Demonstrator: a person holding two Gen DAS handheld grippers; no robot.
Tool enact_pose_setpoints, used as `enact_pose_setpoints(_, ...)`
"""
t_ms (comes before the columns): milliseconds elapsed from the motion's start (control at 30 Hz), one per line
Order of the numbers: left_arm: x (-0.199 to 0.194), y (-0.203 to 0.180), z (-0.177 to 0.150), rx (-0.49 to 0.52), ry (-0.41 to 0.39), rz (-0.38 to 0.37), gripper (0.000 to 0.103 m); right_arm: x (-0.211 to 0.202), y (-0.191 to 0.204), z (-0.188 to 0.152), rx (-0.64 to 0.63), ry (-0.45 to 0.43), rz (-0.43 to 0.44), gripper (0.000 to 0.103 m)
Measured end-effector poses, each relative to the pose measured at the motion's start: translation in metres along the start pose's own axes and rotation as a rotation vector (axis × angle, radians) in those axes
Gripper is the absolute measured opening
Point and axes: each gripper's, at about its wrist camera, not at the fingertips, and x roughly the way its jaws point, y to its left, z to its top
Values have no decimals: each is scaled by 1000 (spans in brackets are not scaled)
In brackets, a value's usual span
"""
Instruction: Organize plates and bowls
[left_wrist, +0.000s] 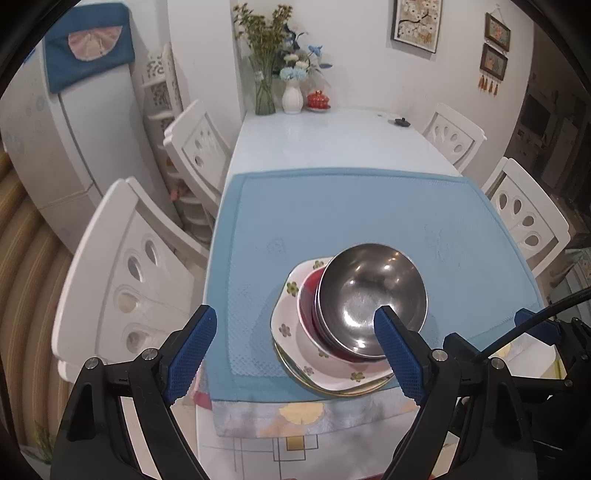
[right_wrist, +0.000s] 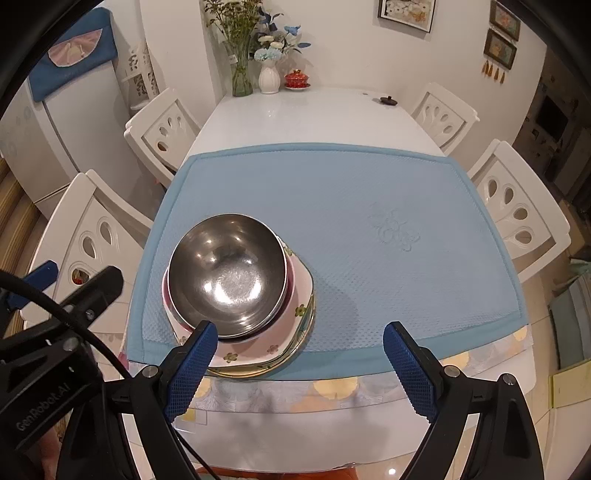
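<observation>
1. A steel bowl (left_wrist: 371, 301) tops one stack near the front edge of a blue mat (left_wrist: 369, 214) on a white dining table (left_wrist: 332, 140)
2. Under it sits a second steel bowl, only its rim showing, then a red bowl (left_wrist: 306, 306), then a white plate with small flowers (left_wrist: 291, 332), and below that another plate with a gold-green rim (left_wrist: 295, 373)
3. The left gripper (left_wrist: 295, 314) is released, its blue pads wide apart and holding nothing; its right pad (left_wrist: 397, 350) overlaps the steel bowl's near rim in the left view, and I cannot tell whether it touches
4. The right gripper (right_wrist: 297, 330) is likewise released and empty; its left pad (right_wrist: 192, 365) lies over the stack's near edge in the right view, contact uncertain
5. At the table's far end stand a glass vase of greenery (left_wrist: 264, 92), a white vase of blue flowers (left_wrist: 291, 94) and a red lidded cup (left_wrist: 317, 99)
6. White chairs (left_wrist: 122, 273) line both sides, and a fridge (left_wrist: 66, 122) stands left
</observation>
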Motion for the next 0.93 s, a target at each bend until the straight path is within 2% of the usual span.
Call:
enact_pose_setpoints(200, 6, 0, 0, 5, 8, 19, 86, 5, 1, 1, -6, 12, -3, 90)
enact_pose_setpoints(633, 18, 9, 2, -9, 53, 3, 86, 13, 6, 4, -12, 38, -3, 90)
enact_pose_setpoints(933, 14, 7, 3, 19, -4, 51, 86, 16, 7, 5, -9, 39, -5, 90)
